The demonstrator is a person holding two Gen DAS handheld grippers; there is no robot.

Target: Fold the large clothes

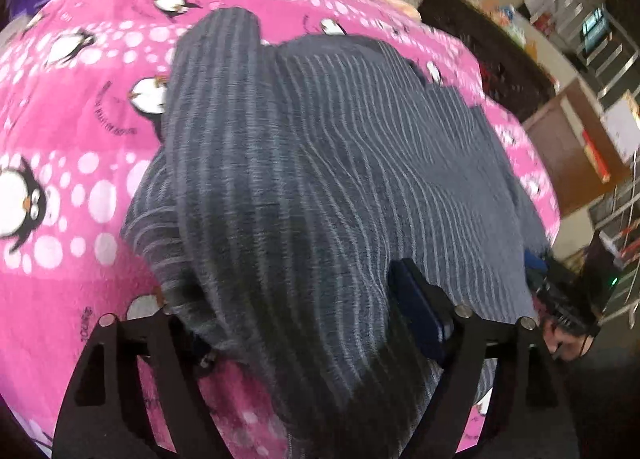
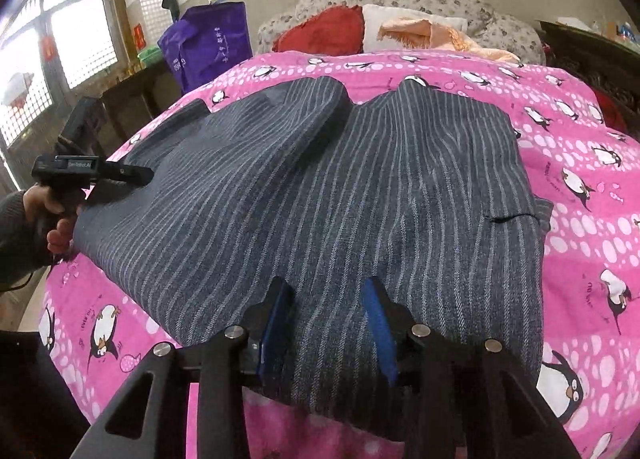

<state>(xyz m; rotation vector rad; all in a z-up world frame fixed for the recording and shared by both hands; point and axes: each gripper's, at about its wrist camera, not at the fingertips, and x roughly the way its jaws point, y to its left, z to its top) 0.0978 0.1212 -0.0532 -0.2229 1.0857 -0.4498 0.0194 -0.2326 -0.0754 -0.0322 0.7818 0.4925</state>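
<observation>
A large grey striped garment [image 2: 320, 195] lies spread over a pink penguin bedspread [image 2: 580, 251], with one part folded over across its far left. My right gripper [image 2: 328, 319] is at the garment's near edge. Its blue pads [image 2: 380, 331] stand apart with cloth between them, not pinched. My left gripper [image 2: 132, 175], held in a hand [image 2: 52, 215], reaches the garment's left edge. In the left wrist view the left gripper [image 1: 292, 299] is open wide. A thick fold of the garment [image 1: 280, 179] drapes between its jaws and hides the left finger.
Red and white pillows [image 2: 332, 31] and an orange towel [image 2: 432, 35] lie at the bed's head. A purple bag [image 2: 208, 43] stands by the barred window [image 2: 60, 43] on the left. Dark wooden furniture [image 1: 500, 71] and shelves flank the bed's other side.
</observation>
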